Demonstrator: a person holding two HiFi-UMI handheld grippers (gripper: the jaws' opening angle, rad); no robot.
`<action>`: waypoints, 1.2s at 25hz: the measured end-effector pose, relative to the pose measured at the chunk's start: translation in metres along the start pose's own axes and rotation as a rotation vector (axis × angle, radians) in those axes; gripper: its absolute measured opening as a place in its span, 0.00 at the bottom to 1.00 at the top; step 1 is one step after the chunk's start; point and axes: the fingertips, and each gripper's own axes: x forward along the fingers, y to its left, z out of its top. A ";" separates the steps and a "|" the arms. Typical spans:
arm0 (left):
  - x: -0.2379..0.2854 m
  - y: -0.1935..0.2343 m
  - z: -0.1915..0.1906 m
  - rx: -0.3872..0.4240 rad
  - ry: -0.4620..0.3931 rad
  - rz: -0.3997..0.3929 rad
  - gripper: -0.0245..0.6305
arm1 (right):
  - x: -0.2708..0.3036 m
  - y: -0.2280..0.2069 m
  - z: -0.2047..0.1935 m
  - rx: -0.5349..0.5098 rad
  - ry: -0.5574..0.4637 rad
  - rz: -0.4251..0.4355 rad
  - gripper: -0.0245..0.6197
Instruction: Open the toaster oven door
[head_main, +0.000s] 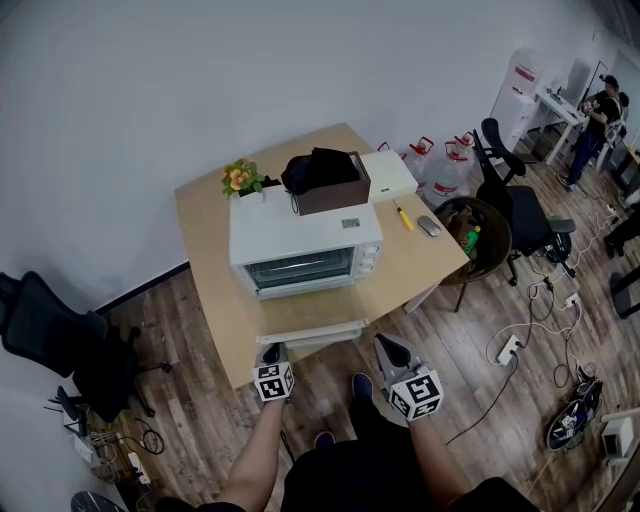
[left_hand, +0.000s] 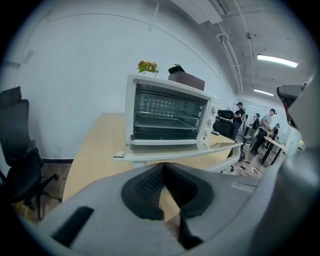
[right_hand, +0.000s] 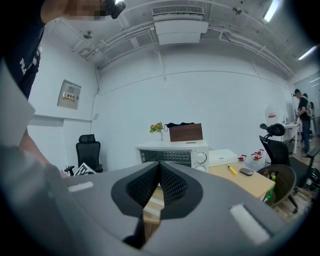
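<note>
Head view: pale wooden tabletop (head_main: 212, 300) set against the far wall. A white toaster oven (head_main: 300, 232) sits at its middle, front facing near.

Toaster oven door (head_main: 312, 318): already down. It lies flat and level in front of the cavity, reaching out to the tabletop's near edge. Left gripper view confirms this: the door is horizontal, its handle runs along the near lip, and the wire racks inside are exposed.

Step in hand, as I judge it: the opening itself looks finished and the door is at full drop. Nothing further to pull. The next move likely calls only for keeping both tools clear of the handle, or a light check that the door sits at rest.

Left gripper (head_main: 272, 350): held low on the near side, just short of the door's near-left corner. Its own view shows the door ahead and a little above the tips, apart, no contact. Jaws pressed together, nothing between the pads.

Right gripper (head_main: 386, 345): near side too, off the door's near-right corner, pointing toward the oven's dial panel. Jaws closed tip to tip, empty; only tabletop edge and floor show through the lower gap.

Smaller items:
- a brown box (head_main: 332, 192) with a black bag on it, on the oven's top at the far edge
- flowers (head_main: 240, 178) far left
- a flat white box (head_main: 390, 174) to the right
- a yellow pen-like tool (head_main: 404, 218) and a grey mouse (head_main: 428, 226) on the right part of the tabletop, well apart from both grippers
</note>
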 end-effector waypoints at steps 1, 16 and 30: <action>0.001 0.000 -0.001 0.001 0.003 0.001 0.03 | 0.001 0.000 0.001 0.000 0.000 0.000 0.05; 0.014 0.001 -0.047 -0.028 0.101 -0.019 0.03 | 0.010 0.001 -0.002 -0.003 0.015 -0.006 0.05; 0.024 0.009 -0.076 -0.036 0.196 -0.033 0.03 | 0.020 0.004 -0.003 -0.008 0.034 -0.002 0.05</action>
